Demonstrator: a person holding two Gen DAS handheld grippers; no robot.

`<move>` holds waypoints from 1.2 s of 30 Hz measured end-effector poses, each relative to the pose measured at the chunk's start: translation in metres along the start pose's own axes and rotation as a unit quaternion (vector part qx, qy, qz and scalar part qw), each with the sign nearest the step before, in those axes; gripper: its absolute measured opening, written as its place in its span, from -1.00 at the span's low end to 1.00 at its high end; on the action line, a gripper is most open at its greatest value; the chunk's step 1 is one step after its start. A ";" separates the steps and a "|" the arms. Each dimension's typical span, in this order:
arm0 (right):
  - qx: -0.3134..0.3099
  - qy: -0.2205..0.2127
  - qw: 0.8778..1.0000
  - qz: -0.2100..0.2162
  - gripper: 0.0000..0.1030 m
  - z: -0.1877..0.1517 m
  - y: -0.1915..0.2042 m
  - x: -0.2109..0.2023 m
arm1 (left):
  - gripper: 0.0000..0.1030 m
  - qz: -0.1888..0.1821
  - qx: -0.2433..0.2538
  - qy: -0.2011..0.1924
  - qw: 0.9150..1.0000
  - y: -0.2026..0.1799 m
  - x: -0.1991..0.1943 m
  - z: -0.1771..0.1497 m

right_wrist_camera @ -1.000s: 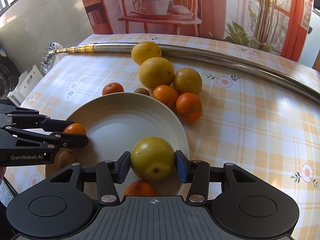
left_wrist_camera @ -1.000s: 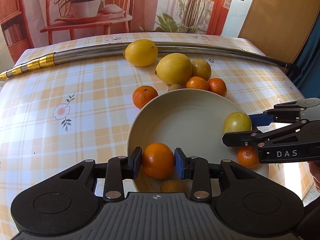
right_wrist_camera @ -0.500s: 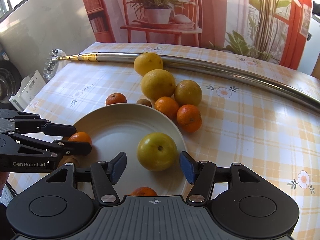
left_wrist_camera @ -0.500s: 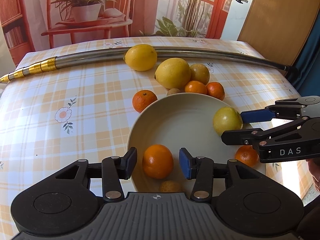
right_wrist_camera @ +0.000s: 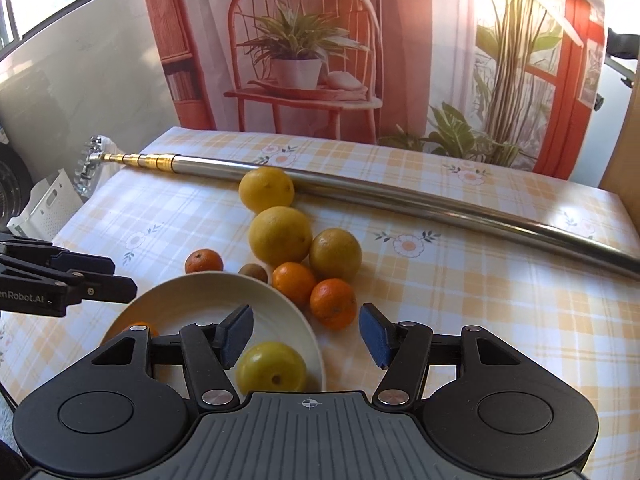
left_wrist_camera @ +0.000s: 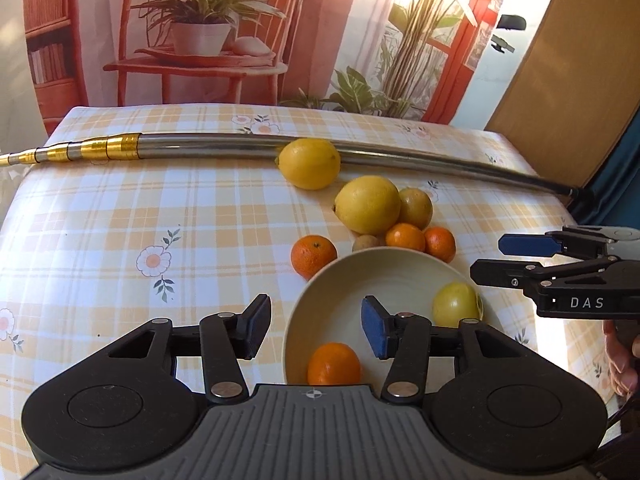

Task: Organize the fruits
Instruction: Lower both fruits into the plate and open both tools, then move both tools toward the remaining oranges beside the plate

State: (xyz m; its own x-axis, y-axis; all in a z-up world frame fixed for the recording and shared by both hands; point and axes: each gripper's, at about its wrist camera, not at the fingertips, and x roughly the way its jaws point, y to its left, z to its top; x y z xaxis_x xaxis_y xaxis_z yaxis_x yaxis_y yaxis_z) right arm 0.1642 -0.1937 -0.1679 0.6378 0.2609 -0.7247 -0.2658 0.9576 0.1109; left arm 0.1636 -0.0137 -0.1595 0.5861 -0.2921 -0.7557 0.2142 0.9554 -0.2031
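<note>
Left gripper (left_wrist_camera: 314,330): fingers spread wide and empty, held above the near-left rim of the bowl (left_wrist_camera: 384,258).
Right gripper (right_wrist_camera: 306,334): fingers likewise released, grasping nothing, held over the bowl's right rim.
Bowl contents: one mandarin (left_wrist_camera: 334,364) and one yellow-green round fruit (right_wrist_camera: 271,367); anything more is hidden under the gripper bodies.
Loose fruit on the desk (left_wrist_camera: 120,220): a lone mandarin (left_wrist_camera: 313,256) just left of the bowl's far rim; a cluster beyond the rim of two mandarins (right_wrist_camera: 333,303), a large lemon (right_wrist_camera: 280,235), a dull yellow-green citrus (right_wrist_camera: 335,254) and a small brown fruit (right_wrist_camera: 253,272), possibly a kiwi; a second lemon (left_wrist_camera: 309,163) touching the metal pole (left_wrist_camera: 420,160).
Key relation: the lone mandarin lies ahead of the left fingers, almost on their line; the nearer of the two clustered mandarins lies just ahead of the right fingers.
Judgement: each gripper is nearer its own mandarin, so a short forward reach probably serves both.
</note>
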 end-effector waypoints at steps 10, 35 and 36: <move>0.023 -0.041 0.999 -0.024 0.08 0.026 -0.029 -0.012 | 0.02 0.044 -0.034 -0.030 0.998 0.030 -0.014 0.040; 0.066 -0.020 0.997 -0.031 0.08 0.010 -0.051 0.004 | -0.02 -0.033 -0.131 0.104 0.985 0.028 0.086 0.053; 0.067 -0.019 0.997 -0.031 0.08 0.009 -0.052 0.005 | -0.02 -0.026 -0.129 0.107 0.986 0.027 0.089 0.053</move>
State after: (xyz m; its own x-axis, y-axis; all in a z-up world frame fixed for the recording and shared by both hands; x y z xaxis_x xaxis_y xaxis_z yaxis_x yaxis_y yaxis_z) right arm 0.1876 -0.2407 -0.1709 0.6777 0.2036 -0.7066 -0.1286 0.9789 0.1588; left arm 0.2632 -0.0157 -0.1990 0.3947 -0.3513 -0.8490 0.0181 0.9268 -0.3751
